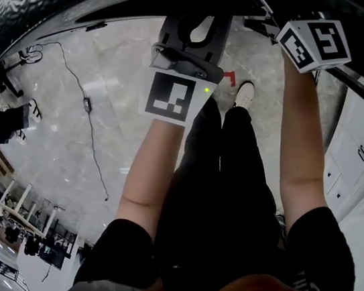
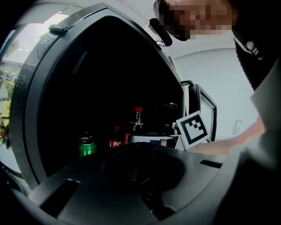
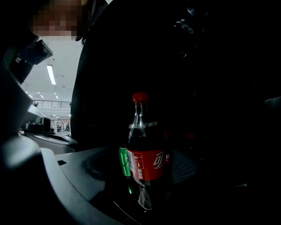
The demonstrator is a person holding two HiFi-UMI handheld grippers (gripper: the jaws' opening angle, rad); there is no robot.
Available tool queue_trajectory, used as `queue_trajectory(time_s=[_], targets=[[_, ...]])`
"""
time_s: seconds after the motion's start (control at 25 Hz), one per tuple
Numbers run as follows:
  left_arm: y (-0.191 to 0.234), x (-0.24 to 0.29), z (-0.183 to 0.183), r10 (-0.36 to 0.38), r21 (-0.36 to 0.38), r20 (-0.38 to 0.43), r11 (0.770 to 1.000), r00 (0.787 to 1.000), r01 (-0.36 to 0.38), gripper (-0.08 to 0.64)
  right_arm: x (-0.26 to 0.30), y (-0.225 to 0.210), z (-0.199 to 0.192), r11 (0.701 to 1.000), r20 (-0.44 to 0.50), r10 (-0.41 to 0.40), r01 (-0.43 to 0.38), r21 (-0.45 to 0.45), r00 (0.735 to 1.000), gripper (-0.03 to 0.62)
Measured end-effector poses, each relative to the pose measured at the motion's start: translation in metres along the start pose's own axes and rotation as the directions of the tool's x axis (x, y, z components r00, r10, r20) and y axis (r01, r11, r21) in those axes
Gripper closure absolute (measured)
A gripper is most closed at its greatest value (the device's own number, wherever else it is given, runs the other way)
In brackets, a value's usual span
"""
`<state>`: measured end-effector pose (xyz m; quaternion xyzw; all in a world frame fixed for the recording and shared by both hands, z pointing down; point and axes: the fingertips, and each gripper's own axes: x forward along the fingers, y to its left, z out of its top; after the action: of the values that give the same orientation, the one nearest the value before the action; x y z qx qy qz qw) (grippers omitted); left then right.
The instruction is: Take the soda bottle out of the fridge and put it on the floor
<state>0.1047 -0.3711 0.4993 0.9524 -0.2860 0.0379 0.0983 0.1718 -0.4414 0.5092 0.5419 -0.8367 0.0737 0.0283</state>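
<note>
Soda bottle (image 3: 145,147): clear plastic, red cap, red wrap label, upright in the dark fridge (image 2: 26,110), between right gripper (image 3: 147,197) fingers, seemingly apart.
Left gripper view only: second, shorter cola bottle (image 2: 115,139).
Head view only: glossy marbled floor (image 1: 97,120).
Left gripper (image 2: 145,186) fingers: state unreadable.

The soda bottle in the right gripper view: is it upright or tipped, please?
Upright: the soda bottle stands with its red cap straight above its label.
</note>
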Motion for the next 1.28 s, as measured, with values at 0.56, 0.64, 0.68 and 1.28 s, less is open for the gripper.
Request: queue_trajectory(time_s=[0.56, 0.64, 0.68, 1.28], targets=[[0.014, 0.001, -0.008, 0.012, -0.007, 0.001, 1.000, 1.000, -0.012, 0.560, 0.028, -0.006, -0.001, 0.997, 0.000, -0.010, 0.010, -0.080, 1.000, 0.262], [0.015, 0.000, -0.008, 0.013, -0.005, 0.002, 1.000, 1.000, -0.013, 0.560, 0.028, -0.011, -0.002, 0.995, 0.002, -0.028, 0.029, -0.093, 1.000, 0.265], [0.015, -0.001, -0.008, 0.013, -0.006, 0.003, 1.000, 1.000, -0.013, 0.560, 0.028, -0.010, 0.000, 0.995, -0.001, -0.029, 0.029, -0.097, 1.000, 0.268], [-0.002, -0.034, -0.018, 0.068, 0.003, 0.009, 0.998, 0.998, -0.068, 0.560, -0.030, 0.051, 0.000, 0.992, 0.003, 0.106, -0.106, -0.075, 0.994, 0.273]])
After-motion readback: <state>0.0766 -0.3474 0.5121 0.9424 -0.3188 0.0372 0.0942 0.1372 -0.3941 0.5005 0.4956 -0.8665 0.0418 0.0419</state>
